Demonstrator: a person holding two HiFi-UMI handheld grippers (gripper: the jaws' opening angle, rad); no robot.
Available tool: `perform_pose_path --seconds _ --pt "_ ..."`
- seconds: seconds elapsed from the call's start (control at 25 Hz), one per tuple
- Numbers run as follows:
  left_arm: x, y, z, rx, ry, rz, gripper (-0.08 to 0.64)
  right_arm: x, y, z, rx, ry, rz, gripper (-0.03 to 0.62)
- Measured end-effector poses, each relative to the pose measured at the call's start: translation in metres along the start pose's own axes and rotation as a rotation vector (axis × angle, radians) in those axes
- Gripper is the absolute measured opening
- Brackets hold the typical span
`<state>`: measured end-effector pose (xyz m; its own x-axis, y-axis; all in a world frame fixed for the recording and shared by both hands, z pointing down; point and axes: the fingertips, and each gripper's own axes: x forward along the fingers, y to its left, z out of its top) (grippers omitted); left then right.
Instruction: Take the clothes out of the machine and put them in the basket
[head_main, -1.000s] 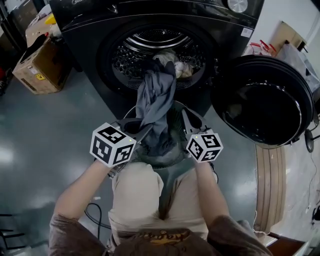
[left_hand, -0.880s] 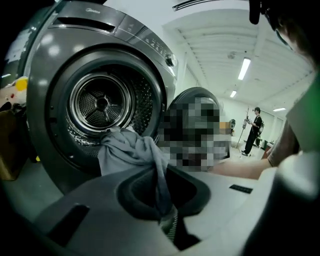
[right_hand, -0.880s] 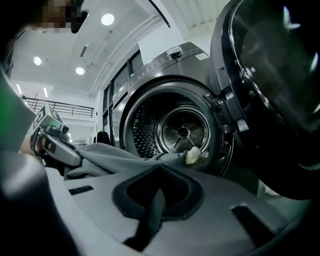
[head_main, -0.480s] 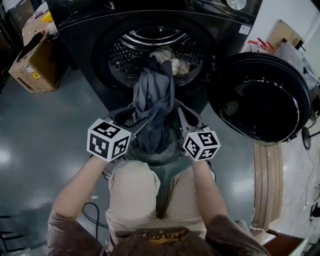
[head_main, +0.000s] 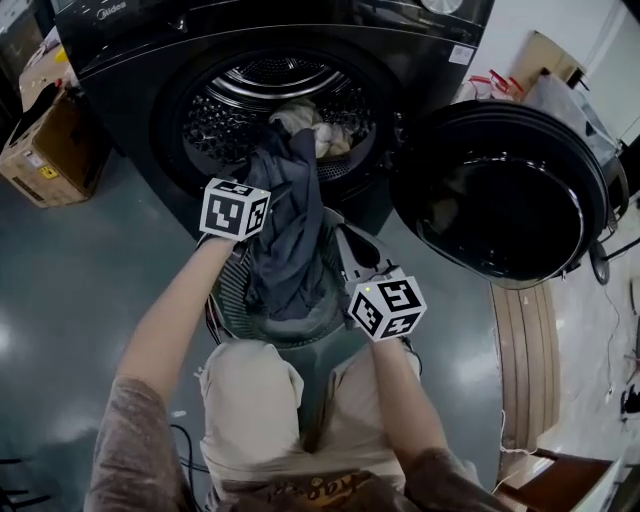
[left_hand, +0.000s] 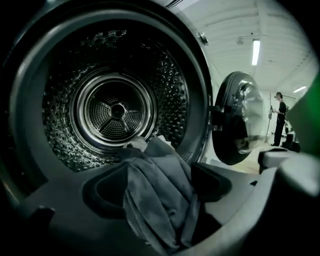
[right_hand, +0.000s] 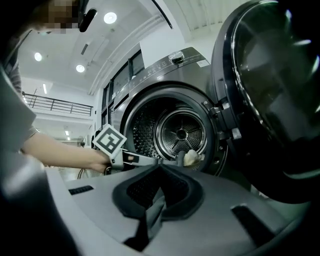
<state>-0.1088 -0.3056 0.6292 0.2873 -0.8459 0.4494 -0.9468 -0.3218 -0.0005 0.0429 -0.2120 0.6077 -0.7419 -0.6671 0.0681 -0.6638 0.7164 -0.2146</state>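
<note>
A dark grey garment (head_main: 290, 240) hangs out of the washing machine drum (head_main: 270, 100) and down into the round basket (head_main: 232, 300) in front of it. My right gripper (right_hand: 157, 200) is shut on a fold of this garment above the basket. My left gripper (left_hand: 160, 187) has reached the drum mouth. Its jaws have just been opening and now stand wide, with grey cloth (left_hand: 160, 200) lying loose between the pads (left_hand: 212, 182). Pale clothes (head_main: 305, 118) lie deeper in the drum and also show as a cream bundle (right_hand: 192, 157) in the right gripper view.
The machine's round door (head_main: 500, 195) swings open to the right, close to my right hand. A cardboard box (head_main: 40, 150) sits on the floor at the left. A cable (head_main: 185, 440) lies by the person's knees. A person (left_hand: 279, 117) stands far off beyond the door.
My left gripper has moved from beside the basket forward to the drum mouth, and its jaws have opened. My right gripper has stayed in place, still holding the grey garment.
</note>
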Motion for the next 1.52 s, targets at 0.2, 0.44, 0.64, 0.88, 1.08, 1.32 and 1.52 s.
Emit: perform_pose_path --seconds 0.2,0.44,0.64,0.88,1.08,1.32,1.52 --pt "0.051 0.019 -0.008 0.058 0.086 0.025 0.452 -0.005 -0.015 -0.003 0.026 0.003 -0.033 -0.003" --pt "0.079 0.039 -0.030 0.035 0.177 0.084 0.453 -0.002 -0.015 -0.007 0.023 0.015 -0.032 -0.003" --pt "0.081 0.040 -0.030 0.054 0.206 0.104 0.369 0.001 -0.020 -0.009 0.026 0.020 -0.039 -0.003" --pt "0.069 0.037 -0.027 0.051 0.210 0.107 0.145 0.002 -0.026 -0.012 0.038 0.023 -0.050 -0.003" --pt "0.039 0.007 -0.022 0.044 0.165 0.019 0.123 -0.001 -0.030 -0.016 0.039 0.030 -0.054 -0.003" --pt "-0.040 -0.056 -0.015 0.046 0.098 -0.139 0.123 -0.002 -0.036 -0.022 0.044 0.041 -0.056 -0.003" --pt "-0.099 -0.099 -0.022 0.034 0.094 -0.241 0.123 0.001 -0.034 -0.018 0.046 0.026 -0.048 -0.003"
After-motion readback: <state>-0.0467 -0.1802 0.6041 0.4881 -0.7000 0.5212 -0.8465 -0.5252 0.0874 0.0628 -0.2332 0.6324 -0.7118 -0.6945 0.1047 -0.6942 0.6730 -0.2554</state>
